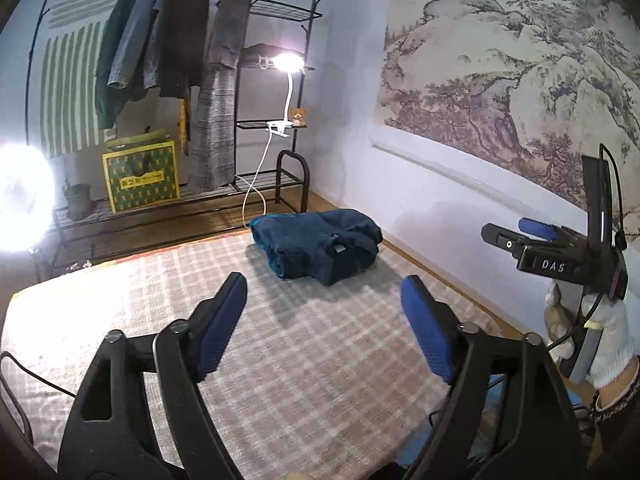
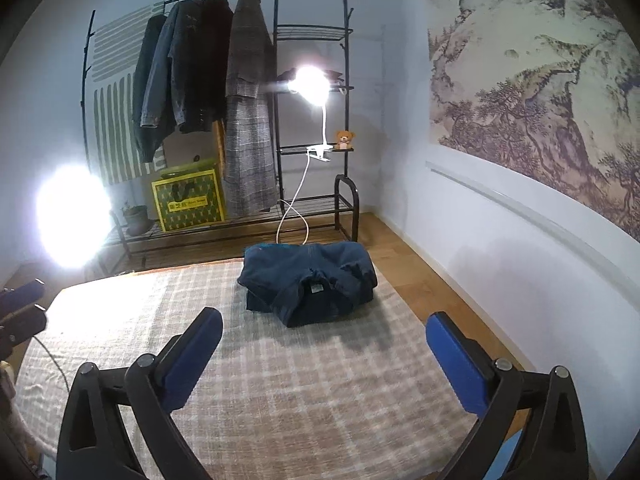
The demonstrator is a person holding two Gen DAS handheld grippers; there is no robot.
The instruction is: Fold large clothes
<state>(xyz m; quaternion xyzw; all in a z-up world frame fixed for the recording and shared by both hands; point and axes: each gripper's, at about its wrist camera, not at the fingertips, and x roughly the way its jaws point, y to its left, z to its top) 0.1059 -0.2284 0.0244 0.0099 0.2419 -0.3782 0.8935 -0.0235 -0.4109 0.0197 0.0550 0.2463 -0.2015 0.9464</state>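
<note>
The fingers of the left gripper stand well apart at the bottom of the frame, nothing between the blue pads. The right gripper is spread wider still, equally empty; its own view shows both over the checked cloth. Beyond them, at centre frame, lies the dark blue garment — folded into a compact bundle, collar uppermost, near the cloth's far edge. Farther back, across the upper left, stands a black clothes rack hung with coats, a clip lamp glaring on its shelf.
</note>
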